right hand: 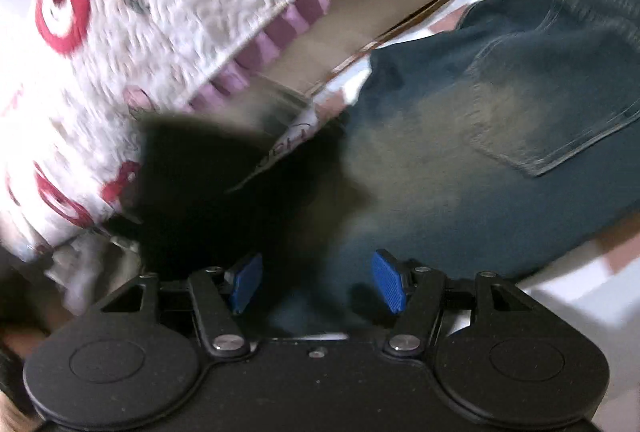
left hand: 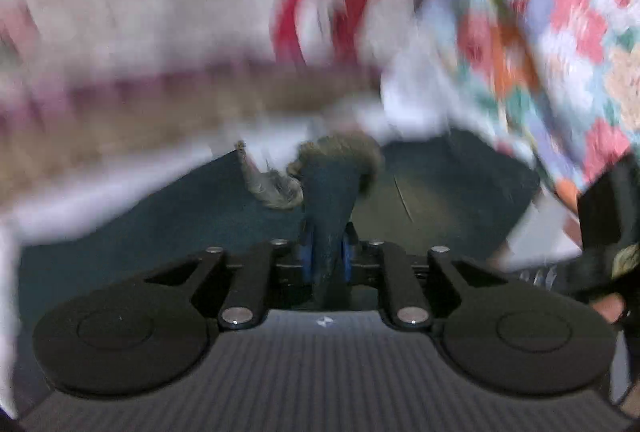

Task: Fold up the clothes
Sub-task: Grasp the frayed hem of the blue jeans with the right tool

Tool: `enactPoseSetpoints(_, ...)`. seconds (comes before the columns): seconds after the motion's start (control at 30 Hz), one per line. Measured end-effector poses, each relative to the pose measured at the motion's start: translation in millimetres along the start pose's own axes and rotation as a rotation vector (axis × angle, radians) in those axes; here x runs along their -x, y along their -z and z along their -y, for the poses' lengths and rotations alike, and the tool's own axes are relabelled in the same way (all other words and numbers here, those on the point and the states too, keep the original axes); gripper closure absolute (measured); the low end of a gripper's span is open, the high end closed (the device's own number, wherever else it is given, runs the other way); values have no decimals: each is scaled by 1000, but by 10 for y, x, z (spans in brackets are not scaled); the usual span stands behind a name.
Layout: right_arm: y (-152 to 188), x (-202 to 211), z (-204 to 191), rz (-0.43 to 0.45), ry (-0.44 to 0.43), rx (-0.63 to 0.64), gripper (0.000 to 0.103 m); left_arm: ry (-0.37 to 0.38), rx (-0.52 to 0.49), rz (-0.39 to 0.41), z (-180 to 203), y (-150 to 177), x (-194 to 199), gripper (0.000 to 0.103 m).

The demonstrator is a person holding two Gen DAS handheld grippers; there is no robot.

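Motion blur smears the white quilt [left hand: 168,12] and floral fabric [left hand: 560,32] in the left wrist view, the jeans [right hand: 500,120] run off the right wrist view's right edge, and a dark shape [right hand: 208,192] there stays unidentifiable.

Denim, quilted cloth and matt black plastic

Your left gripper [left hand: 326,256] pinched faded, frayed-edged denim jeans [right hand: 500,136] between ribbed blue pads [right hand: 390,282]. Your right gripper [right hand: 316,282] was matt black plastic with shiny metal pins. Beside the jeans, a puckered quilted blanket [right hand: 160,12] had a lilac cloth frill; a floral printed fabric [left hand: 560,32] looked soft.
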State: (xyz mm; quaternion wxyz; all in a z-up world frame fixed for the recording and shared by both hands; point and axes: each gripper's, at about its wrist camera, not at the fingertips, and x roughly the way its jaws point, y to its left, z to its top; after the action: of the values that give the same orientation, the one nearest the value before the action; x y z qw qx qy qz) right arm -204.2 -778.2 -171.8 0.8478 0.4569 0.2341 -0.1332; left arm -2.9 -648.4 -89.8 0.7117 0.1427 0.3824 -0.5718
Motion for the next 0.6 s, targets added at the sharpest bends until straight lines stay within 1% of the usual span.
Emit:
enactPoseSetpoints(0.03,13,-8,13,3,-13,-7,36,18,56,-54,-15,78,-99,86)
enactPoseSetpoints(0.07,32,-10,25,3,-16,-8,36,32,92,-72,-42,153,-117,86)
enactPoseSetpoints(0.1,52,-12,38,3,-19,-9,36,31,94,-69,-56,215,-82,85)
enactPoseSetpoints(0.13,65,-22,66,-1,-27,-23,36,12,73,-57,-55,267,-19,80)
enactPoseSetpoints(0.17,69,-36,81,-1,-24,-31,36,-6,58,-42,-64,312,51,72)
enactPoseSetpoints(0.23,70,-66,88,5,-7,-38,36,-43,53,-8,-111,376,212,63)
enactPoseSetpoints(0.3,71,-96,96,10,9,-44,36,-85,59,25,-225,397,337,61)
enactPoseSetpoints(0.37,72,-126,104,16,26,-50,36,-168,76,42,-434,404,466,59)
enactPoseSetpoints(0.47,73,-171,115,24,51,-59,35,-287,92,32,-747,446,583,58)
enactPoseSetpoints(0.5,74,-186,119,27,60,-63,35,-307,89,29,-824,477,594,58)
enactPoseSetpoints(0.57,79,-217,123,9,41,-69,35,-321,69,16,-913,515,535,57)
enactPoseSetpoints(0.6,83,-232,125,-1,27,-72,34,-321,52,-4,-914,518,459,57)
